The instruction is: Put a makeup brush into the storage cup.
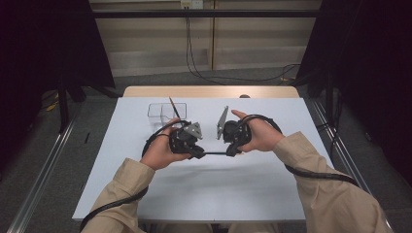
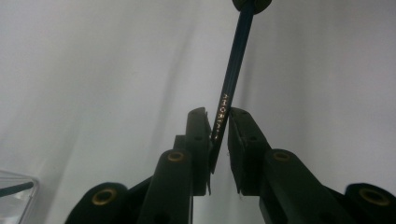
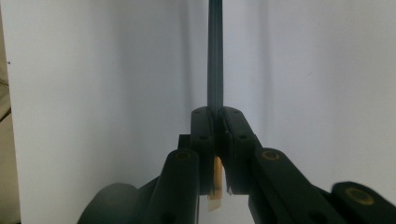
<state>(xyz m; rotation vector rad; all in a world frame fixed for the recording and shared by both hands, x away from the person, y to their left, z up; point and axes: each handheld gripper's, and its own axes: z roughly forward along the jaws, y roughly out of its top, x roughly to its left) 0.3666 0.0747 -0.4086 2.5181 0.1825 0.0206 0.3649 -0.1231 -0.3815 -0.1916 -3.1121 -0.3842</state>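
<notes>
A clear plastic box point(image 1: 165, 112) is sitting toward the far left of the white table point(image 1: 204, 189), with a pencil point(image 1: 174, 108) leaning in it. Nearer, the left gripper point(image 1: 199, 153) is pinching one end of a dark blue pencil point(image 1: 214, 154), which is hanging level just above the table between the two hands. The right gripper point(image 1: 229, 153) is clamping the other end, jaws pressed tight.

The clear box point(image 1: 166, 113) stands just behind the left claw point(image 1: 199, 153); the table point(image 1: 209, 189) in front lies open.
</notes>
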